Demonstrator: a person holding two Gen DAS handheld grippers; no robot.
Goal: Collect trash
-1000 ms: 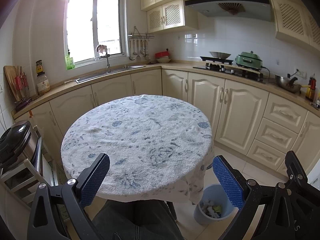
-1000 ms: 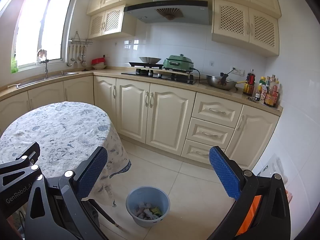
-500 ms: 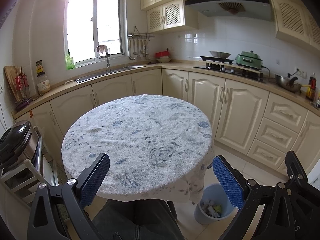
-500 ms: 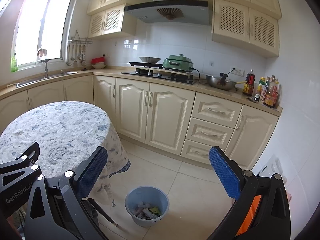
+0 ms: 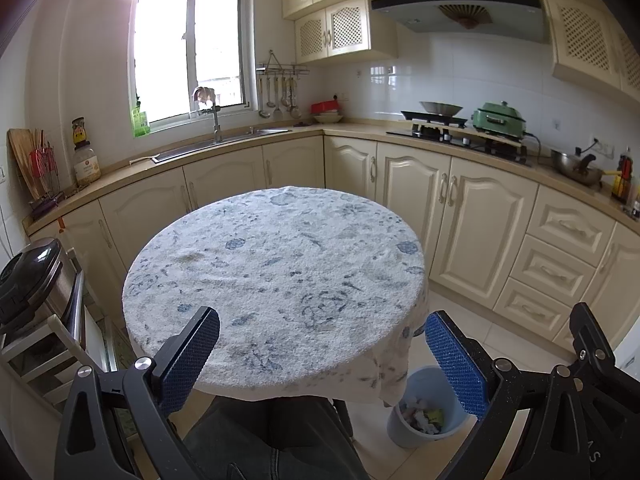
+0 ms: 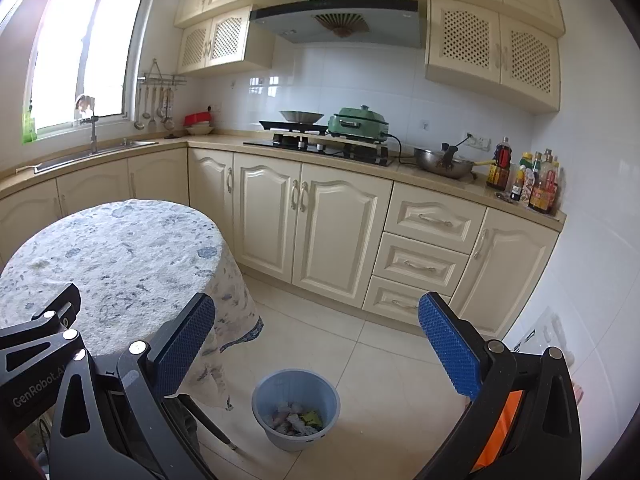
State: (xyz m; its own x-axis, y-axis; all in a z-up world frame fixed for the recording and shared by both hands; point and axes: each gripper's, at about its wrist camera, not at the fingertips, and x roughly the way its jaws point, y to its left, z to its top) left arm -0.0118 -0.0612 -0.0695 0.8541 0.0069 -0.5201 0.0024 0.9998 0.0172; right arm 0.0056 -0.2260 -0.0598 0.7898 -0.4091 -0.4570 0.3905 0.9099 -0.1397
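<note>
Hovering released and empty, left gripper (image 5: 322,354) and right gripper (image 6: 316,344) show nothing left on the round floral-clothed table (image 5: 280,264); crumpled trash (image 6: 297,423) sits inside the light-blue plastic bin (image 6: 296,408). Recommend scanning the floor before finishing.

blue bin (image 6: 296,408) upright on floor, crumpled trash (image 6: 298,422) inside

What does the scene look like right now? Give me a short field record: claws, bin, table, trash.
left claw: open, holding nothing, above the near edge of the table
right claw: open, holding nothing, over the floor
table: round, covered by a blue floral cloth, no trash visible on top
bin: light blue, upright on the tiled floor beside the table
trash: crumpled scraps lying in the bottom of the bin
loose trash on floor: none visible
</note>
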